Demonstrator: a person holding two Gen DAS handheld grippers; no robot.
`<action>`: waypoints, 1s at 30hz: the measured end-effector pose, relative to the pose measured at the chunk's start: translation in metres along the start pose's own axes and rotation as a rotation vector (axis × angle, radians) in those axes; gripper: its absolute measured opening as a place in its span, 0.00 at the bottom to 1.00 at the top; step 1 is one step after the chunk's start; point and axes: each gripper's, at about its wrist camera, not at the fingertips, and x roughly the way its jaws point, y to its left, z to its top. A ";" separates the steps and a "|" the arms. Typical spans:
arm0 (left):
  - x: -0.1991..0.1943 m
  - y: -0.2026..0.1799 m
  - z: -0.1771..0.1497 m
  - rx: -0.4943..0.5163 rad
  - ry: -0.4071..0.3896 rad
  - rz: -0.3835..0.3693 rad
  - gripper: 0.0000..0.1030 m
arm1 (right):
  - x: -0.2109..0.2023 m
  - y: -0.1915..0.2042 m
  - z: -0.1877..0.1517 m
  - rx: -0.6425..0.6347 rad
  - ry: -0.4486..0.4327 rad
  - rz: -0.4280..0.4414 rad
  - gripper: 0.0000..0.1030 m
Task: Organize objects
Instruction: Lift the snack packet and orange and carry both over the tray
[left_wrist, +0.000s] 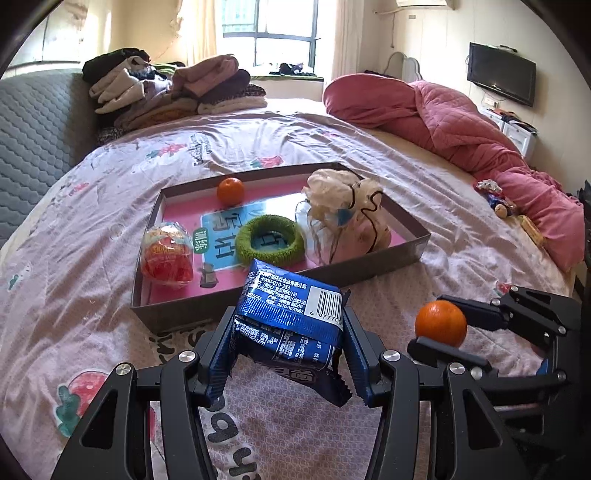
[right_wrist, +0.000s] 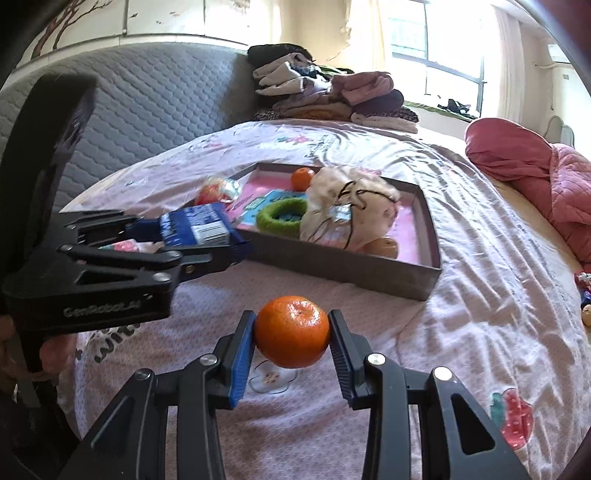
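Note:
My left gripper (left_wrist: 288, 354) is shut on a blue snack packet (left_wrist: 291, 306) and holds it above the bed, just short of the near wall of a shallow cardboard tray (left_wrist: 388, 264). My right gripper (right_wrist: 291, 349) is shut on an orange tangerine (right_wrist: 292, 331) held above the sheet to the right of the left one. It also shows in the left wrist view (left_wrist: 441, 323). The tray holds another tangerine (left_wrist: 230, 191), a green ring (left_wrist: 269, 239), a red wrapped snack (left_wrist: 168, 254) and a cream cloth bundle (left_wrist: 347, 214).
The tray lies on a pink patterned bed sheet (left_wrist: 92, 229). A stack of folded clothes (left_wrist: 177, 88) sits at the far side by the grey headboard (left_wrist: 33, 136). A red quilt (left_wrist: 461, 125) and small items (left_wrist: 496, 201) lie on the right.

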 end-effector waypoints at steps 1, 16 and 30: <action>-0.002 0.000 0.001 0.001 -0.004 0.003 0.53 | -0.001 -0.001 0.001 0.003 -0.005 -0.002 0.38; -0.043 -0.006 0.019 -0.001 -0.085 0.048 0.53 | -0.032 -0.011 0.034 -0.005 -0.125 -0.048 0.38; -0.060 -0.004 0.041 -0.008 -0.125 0.089 0.53 | -0.050 -0.020 0.071 -0.002 -0.219 -0.073 0.38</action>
